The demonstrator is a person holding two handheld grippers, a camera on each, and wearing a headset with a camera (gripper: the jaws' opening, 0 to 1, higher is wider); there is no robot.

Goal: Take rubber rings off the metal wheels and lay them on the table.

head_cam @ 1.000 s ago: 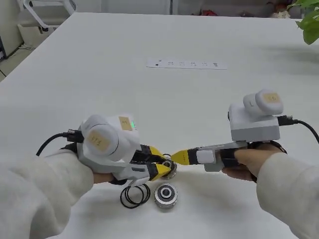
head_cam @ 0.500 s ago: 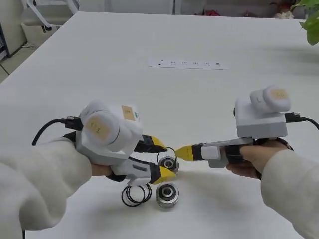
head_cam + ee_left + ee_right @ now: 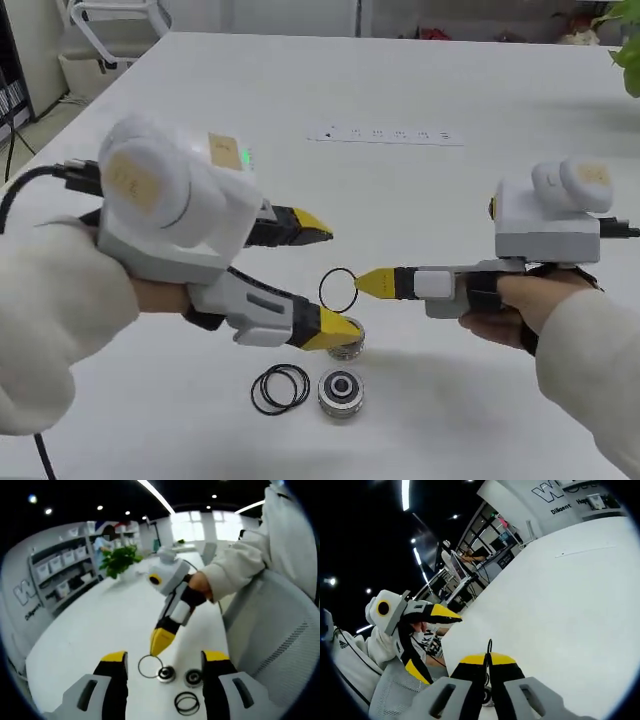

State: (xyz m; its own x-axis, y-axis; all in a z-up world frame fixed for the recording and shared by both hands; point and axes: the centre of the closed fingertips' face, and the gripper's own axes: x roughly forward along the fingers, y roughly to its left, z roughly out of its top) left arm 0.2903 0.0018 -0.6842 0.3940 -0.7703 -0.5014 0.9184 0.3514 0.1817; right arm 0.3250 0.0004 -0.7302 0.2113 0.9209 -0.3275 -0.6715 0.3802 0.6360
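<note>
My right gripper (image 3: 372, 283) is shut on a thin black rubber ring (image 3: 338, 290), which hangs in the air off its yellow tips. In the right gripper view the ring (image 3: 489, 649) shows edge-on between the shut jaws (image 3: 488, 661). My left gripper (image 3: 322, 275) is open and raised, one jaw above the ring and one below, touching neither. A metal wheel (image 3: 347, 348) sits on the table, partly hidden under the lower left jaw. A second wheel (image 3: 340, 390) stands just in front of it. The left gripper view shows the ring (image 3: 150, 666), both wheels (image 3: 166, 674) (image 3: 193, 677) and its open jaws (image 3: 165, 657).
Several loose black rings (image 3: 280, 388) lie in a small pile on the white table (image 3: 450, 200), left of the near wheel. A flat white strip (image 3: 385, 135) lies far back. A green plant (image 3: 630, 40) stands at the far right corner.
The left gripper let go of the wheel, opened and rose. The right gripper lifted the black ring up and away from that wheel.
</note>
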